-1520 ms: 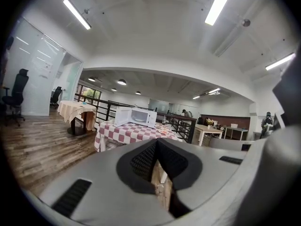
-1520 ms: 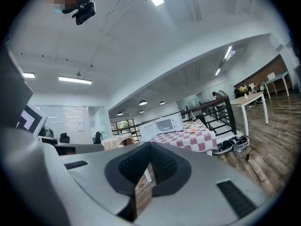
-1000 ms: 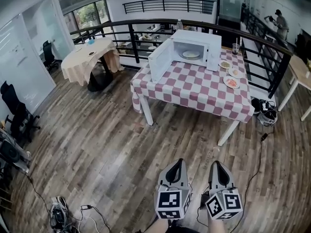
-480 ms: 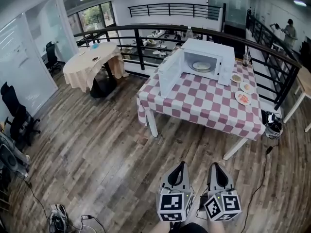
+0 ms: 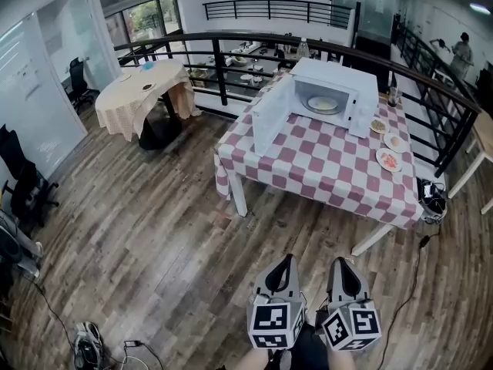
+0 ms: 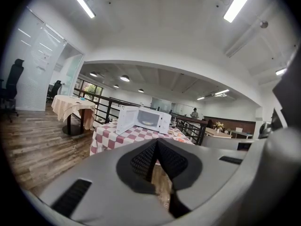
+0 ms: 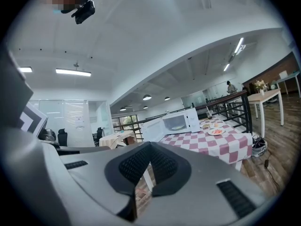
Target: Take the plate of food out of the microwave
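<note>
Microwave [image 5: 360, 91] door [image 5: 271, 120] open, plate [image 5: 323, 104] inside. Left gripper [image 5: 286, 260], right gripper [image 5: 341, 261] well short of microwave; both jaws pressed together, empty.

Bright, even light falls from ceiling strip lights [image 6: 81, 1] and far windows [image 5: 146, 20]. All views are sharp, with strong fisheye bending and dark corners.

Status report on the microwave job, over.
Left tool, right tool shut, empty. Plate inside microwave, door open. Table well ahead, no obstacle seen.
</note>
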Demonstrator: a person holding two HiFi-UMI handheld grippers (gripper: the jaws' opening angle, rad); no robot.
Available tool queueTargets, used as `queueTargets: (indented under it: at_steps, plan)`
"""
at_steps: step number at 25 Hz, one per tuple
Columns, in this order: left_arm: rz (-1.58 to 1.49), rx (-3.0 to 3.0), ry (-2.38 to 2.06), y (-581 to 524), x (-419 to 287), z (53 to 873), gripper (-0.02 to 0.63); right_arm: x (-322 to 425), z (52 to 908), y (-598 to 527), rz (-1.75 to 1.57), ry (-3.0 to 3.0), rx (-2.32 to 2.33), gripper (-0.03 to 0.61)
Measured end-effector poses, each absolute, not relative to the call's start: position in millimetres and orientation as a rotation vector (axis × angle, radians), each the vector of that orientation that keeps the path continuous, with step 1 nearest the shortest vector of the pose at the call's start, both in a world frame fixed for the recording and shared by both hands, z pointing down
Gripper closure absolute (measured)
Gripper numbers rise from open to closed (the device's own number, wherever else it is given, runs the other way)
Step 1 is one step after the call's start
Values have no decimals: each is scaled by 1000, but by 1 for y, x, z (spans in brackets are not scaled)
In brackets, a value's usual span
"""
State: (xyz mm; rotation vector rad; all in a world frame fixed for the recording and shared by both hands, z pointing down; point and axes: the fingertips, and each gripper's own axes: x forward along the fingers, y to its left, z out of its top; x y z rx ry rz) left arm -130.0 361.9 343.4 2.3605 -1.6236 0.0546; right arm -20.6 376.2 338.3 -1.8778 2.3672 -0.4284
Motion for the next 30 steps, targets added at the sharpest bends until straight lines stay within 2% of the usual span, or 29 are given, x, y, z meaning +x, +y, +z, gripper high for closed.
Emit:
queueTargets:
  at_steps: [12, 30]
  plan:
    - [45, 2303, -1697, 290, -123, 349, 601, -4, 340, 297, -429, 2401, -1848, 588]
    - [36, 2267, -1745, 140, -57, 338, 601, 54, 326, 143, -417, 2461, -1752, 588]
